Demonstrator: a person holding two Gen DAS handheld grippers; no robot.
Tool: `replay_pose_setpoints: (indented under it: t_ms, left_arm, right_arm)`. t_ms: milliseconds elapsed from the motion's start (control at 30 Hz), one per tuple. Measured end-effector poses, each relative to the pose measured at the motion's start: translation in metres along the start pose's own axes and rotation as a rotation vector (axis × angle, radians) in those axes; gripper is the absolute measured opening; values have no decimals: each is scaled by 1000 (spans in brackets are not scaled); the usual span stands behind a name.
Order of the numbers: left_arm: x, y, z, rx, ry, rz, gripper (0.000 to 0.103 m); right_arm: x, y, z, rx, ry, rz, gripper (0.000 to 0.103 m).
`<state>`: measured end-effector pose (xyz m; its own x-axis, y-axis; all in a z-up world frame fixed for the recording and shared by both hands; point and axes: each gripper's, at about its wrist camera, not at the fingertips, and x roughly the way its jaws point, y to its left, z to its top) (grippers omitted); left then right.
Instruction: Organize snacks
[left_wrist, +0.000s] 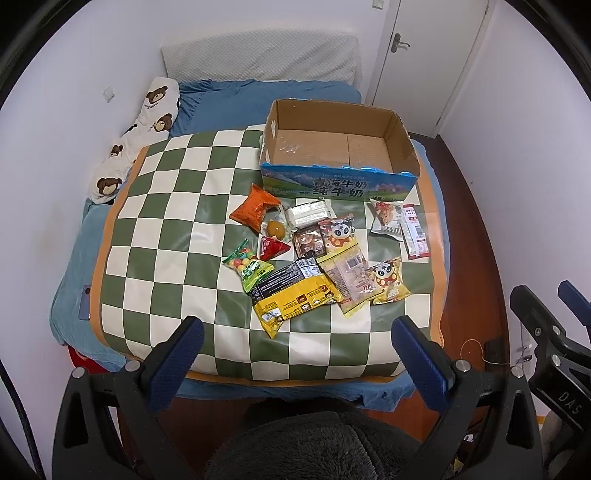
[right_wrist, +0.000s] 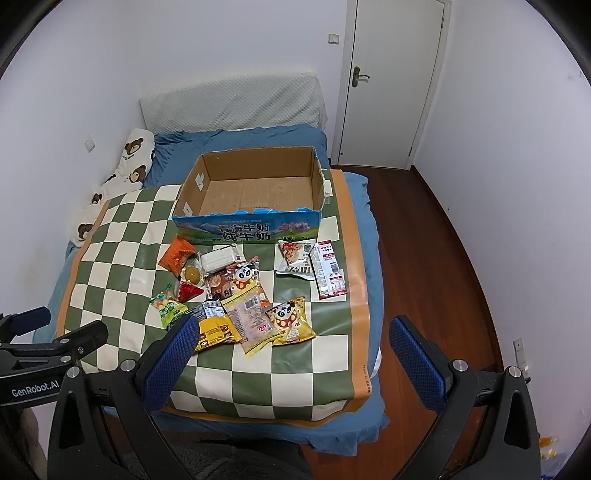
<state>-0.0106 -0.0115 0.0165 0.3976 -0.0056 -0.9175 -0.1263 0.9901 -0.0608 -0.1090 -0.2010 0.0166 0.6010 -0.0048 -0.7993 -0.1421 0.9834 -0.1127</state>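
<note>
Both blue-padded tools, left tool (left_wrist: 295, 332) and right tool (right_wrist: 295, 332), hover with fingers spread wide and empty over the near edge of a green-and-cream checkered mat (left_wrist: 166, 206) on a bed. Mid-mat lies a heap of snack packets; the long yellow-and-black packet (left_wrist: 295, 291) runs diagonally, near-left to far-right. Beyond, an empty open cardboard milk box (left_wrist: 338, 177) sits broadside.
</note>
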Motion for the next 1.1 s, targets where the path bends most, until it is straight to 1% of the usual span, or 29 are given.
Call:
replay_pose_setpoints:
  t_ms: [233,267,333,467,833,1100]
  left_arm:
    - [-4,-1,-1,1,-6,-2,103]
    - [-5,-2,-1,2,-7,-3,103]
    - [-6,-2,-1,3,-7,-3,103]
    - [-12,-2,-1,7,-11,-6,103]
    - [-13,-3,-1,6,-11,-7,103]
    - [-20,-3,0,7,-19,-10,103]
  right_arm:
    - [-2,-2,2,4,-1,5,103]
    - [-10,-4,1,4,-7,7,103]
    - [-13,-4,2,0,-9,8,103]
    - [-13,-4,2,4,-13,7,103]
    - [-20,-6,1,7,-28,8,103]
    - [-22,-6,-2,9,-36,9,103]
